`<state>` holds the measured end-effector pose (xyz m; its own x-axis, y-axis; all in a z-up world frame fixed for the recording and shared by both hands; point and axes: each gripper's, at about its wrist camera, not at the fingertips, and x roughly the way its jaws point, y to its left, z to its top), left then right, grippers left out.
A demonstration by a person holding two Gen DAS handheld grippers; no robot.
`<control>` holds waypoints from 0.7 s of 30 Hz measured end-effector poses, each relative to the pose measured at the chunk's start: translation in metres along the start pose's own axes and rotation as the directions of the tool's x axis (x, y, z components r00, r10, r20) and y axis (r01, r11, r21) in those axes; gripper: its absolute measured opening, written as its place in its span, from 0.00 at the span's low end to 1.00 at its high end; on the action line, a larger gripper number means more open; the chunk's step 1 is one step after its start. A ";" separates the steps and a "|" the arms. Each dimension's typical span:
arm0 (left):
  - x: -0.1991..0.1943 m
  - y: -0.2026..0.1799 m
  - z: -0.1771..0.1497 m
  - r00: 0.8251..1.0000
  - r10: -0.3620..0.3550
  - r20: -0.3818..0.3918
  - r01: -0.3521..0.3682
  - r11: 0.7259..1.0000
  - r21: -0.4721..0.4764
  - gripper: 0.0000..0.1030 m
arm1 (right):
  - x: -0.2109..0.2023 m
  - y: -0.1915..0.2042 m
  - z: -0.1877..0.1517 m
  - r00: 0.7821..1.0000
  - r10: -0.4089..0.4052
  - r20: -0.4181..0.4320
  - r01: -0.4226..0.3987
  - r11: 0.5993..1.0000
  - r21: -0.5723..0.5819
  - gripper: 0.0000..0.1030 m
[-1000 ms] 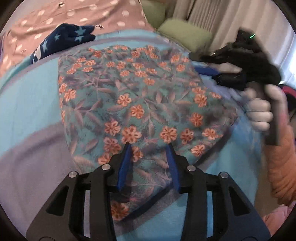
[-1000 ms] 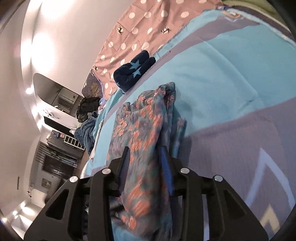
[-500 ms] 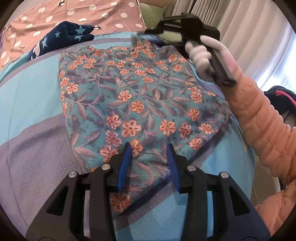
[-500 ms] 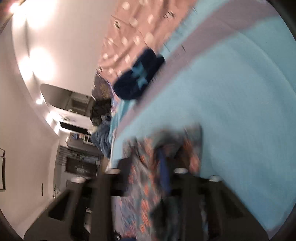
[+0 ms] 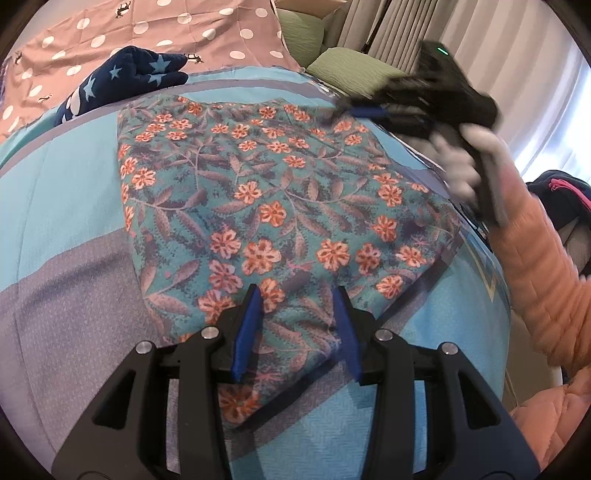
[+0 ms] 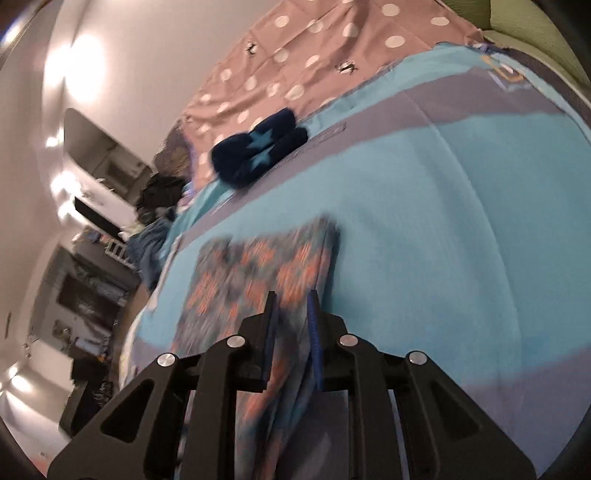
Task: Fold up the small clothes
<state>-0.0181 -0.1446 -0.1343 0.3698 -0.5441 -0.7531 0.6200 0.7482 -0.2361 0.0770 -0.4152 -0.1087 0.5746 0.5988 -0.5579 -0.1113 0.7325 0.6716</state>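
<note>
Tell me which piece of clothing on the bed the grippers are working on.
The teal floral garment, spread flat in the middle of the bed. The navy star-patterned piece lies untouched farther back, by the polka-dot sheet.

garment (image 5: pixel 273 206) on bedspread (image 5: pixel 66 192) | star bundle (image 5: pixel 122 79) behind (perhaps touching blanket (image 5: pixel 110 26))

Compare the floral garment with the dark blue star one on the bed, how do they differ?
The floral garment is teal with orange flowers; the star garment is dark navy with pale blue stars. The floral garment lies spread out flat, while the star garment sits bundled in a compact lump. The floral garment lies nearest the left gripper, the star garment farther back by the polka-dot fabric. Both rest on the bed.
</note>
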 end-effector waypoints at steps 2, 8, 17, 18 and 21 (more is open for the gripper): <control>0.000 0.000 0.000 1.000 -0.001 0.002 0.001 1.000 -0.003 0.41 | -0.004 0.004 -0.022 0.999 -0.007 -0.034 0.006 1.000 -0.027 0.21; 0.001 -0.008 -0.001 1.000 0.016 -0.002 -0.016 1.000 0.011 0.49 | 0.004 0.017 -0.059 0.993 0.040 -0.113 -0.046 0.998 -0.047 0.36; 0.000 -0.011 -0.004 1.000 0.030 0.005 -0.030 1.000 -0.001 0.51 | 0.003 0.068 -0.057 0.992 0.088 -0.088 -0.104 0.975 -0.197 0.28; 0.000 -0.011 -0.004 1.000 0.031 0.005 -0.031 1.000 -0.002 0.51 | 0.003 0.070 -0.058 0.992 0.085 -0.091 -0.102 0.973 -0.206 0.28; 0.000 -0.012 -0.004 0.999 0.040 0.004 -0.040 0.999 0.001 0.51 | 0.006 0.065 -0.054 0.995 0.064 -0.075 -0.077 0.979 -0.188 0.28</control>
<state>-0.0281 -0.1522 -0.1334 0.3966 -0.5154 -0.7596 0.6058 0.7687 -0.2053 0.0297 -0.3469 -0.0946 0.5039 0.6669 -0.5489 -0.3054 0.7320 0.6091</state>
